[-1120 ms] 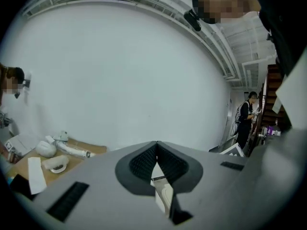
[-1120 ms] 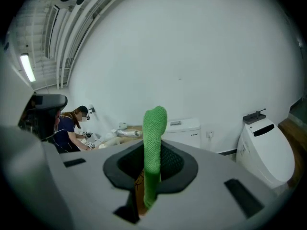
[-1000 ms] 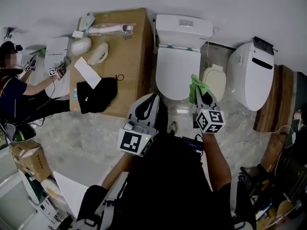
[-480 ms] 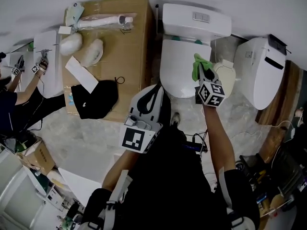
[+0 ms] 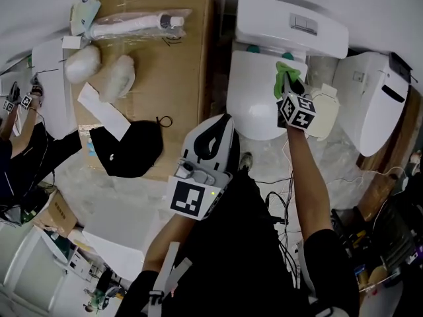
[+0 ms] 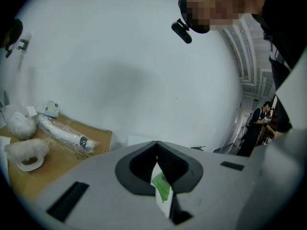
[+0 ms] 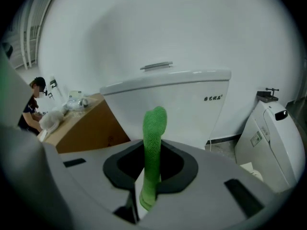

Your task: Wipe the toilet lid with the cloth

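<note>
Two hand-held grippers are seen in the head view. The left gripper [image 5: 221,123] is held just off the front left edge of the white toilet lid [image 5: 254,104]. The right gripper [image 5: 289,88] is reached over the lid's rear right, near the cistern [image 5: 291,28], with a green cloth [image 5: 284,71] at its tip.

In the left gripper view, the jaws are pressed together with nothing gripped.

In the right gripper view, the jaws are clamped on the cloth, which stands upright past them, with the cistern behind it.
</note>
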The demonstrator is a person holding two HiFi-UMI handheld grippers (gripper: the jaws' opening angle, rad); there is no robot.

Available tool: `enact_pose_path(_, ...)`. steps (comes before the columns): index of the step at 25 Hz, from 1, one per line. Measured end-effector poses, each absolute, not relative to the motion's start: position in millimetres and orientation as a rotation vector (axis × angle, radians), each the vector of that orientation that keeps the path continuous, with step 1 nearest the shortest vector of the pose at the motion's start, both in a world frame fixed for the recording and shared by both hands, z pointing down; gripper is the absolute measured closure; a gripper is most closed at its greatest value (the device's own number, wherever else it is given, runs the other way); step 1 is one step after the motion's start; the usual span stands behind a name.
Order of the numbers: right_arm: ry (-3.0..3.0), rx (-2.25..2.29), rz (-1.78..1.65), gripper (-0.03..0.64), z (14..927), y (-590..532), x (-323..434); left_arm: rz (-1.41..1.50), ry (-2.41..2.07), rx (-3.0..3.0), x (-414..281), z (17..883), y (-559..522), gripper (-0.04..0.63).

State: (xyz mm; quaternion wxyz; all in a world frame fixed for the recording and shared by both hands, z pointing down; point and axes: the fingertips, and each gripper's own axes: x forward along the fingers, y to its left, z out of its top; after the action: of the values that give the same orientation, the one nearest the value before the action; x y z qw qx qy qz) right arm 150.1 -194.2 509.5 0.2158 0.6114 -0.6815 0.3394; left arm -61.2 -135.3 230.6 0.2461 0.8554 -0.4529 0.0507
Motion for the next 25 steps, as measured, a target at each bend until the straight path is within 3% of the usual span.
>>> enact_pose_path(15, -1.765, 1.520, 0.947, 0.561, 663, -225, 120, 0.192, -1.260, 2.259, -82, 308, -162, 0.588)
enact_pose_path(25, -1.836, 1.404, 1.003, 0.561, 700, -234, 67, 0.191, -1.259, 2.219, -88, 344, -155, 0.588)
